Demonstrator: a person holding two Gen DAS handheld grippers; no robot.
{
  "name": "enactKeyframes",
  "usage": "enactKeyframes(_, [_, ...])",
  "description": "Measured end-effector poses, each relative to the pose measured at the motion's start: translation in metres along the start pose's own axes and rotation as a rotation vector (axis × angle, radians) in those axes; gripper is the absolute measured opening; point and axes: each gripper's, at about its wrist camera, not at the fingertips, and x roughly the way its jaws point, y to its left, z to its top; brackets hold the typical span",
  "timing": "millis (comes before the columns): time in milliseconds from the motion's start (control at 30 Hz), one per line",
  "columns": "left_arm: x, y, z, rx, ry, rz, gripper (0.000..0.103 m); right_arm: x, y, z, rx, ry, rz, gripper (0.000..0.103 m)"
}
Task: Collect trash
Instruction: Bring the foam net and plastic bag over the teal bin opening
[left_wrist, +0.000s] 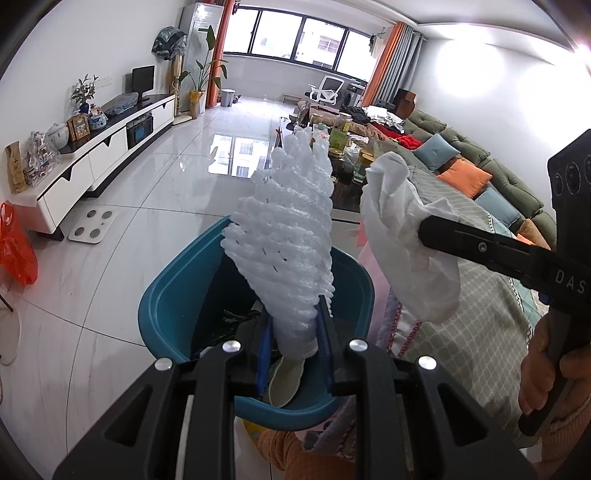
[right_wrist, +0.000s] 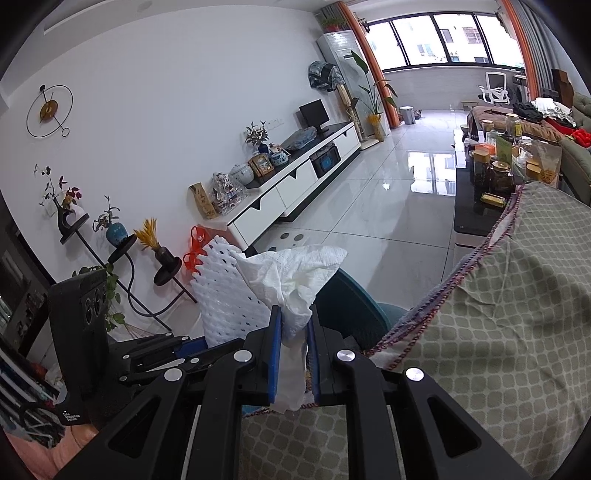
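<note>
in the left wrist view, we see the left gripper (left_wrist: 295, 317) pinching the lower end of a white foam net sleeve (left_wrist: 284, 236) between its two fingers, and the sleeve stands up and leans a little to the left. directly under it is a teal bin (left_wrist: 166, 314), which stands on the glossy tiled floor (left_wrist: 147, 206) and holds some dark trash and a pale round piece. on the right, the right gripper (left_wrist: 424, 230) comes in from the side and holds a crumpled white tissue (left_wrist: 402, 236), near the sleeve but apart from it, beside a checked cloth (left_wrist: 472, 306). in the right wrist view, we see the right gripper (right_wrist: 293, 321) with its fingers pressed on the tissue (right_wrist: 291, 273), which rises between the blue pads (right_wrist: 275, 354). the foam sleeve (right_wrist: 225, 295) is just to the left, held by the left gripper (right_wrist: 184, 350), and behind the tissue is the bin rim (right_wrist: 354, 299).
</note>
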Motion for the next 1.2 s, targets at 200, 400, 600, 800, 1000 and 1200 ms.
enactKeyframes(200, [0.005, 0.001, -0.002, -0.007, 0.012, 0.009, 0.023, 0.010, 0.001, 0.002, 0.000, 0.020, 0.005, 0.015])
enactKeyframes(400, [0.009, 0.000, -0.001, -0.014, 0.019, 0.019, 0.023, 0.018, 0.002, 0.002, 0.003, 0.043, 0.012, 0.015])
enactKeyframes(600, [0.012, -0.001, -0.002, -0.017, 0.027, 0.027, 0.023, 0.025, 0.002, 0.001, 0.006, 0.066, 0.015, 0.015])
enactKeyframes(800, [0.016, 0.000, -0.003, -0.027, 0.038, 0.032, 0.023, 0.031, 0.002, 0.000, 0.015, 0.089, 0.019, 0.018])
enactKeyframes(1000, [0.021, 0.005, -0.001, -0.037, 0.050, 0.036, 0.024, 0.041, 0.004, 0.000, 0.021, 0.114, 0.019, 0.018])
enactKeyframes(1200, [0.025, 0.011, 0.000, -0.045, 0.055, 0.040, 0.025, 0.047, 0.002, 0.002, 0.031, 0.129, 0.021, 0.018])
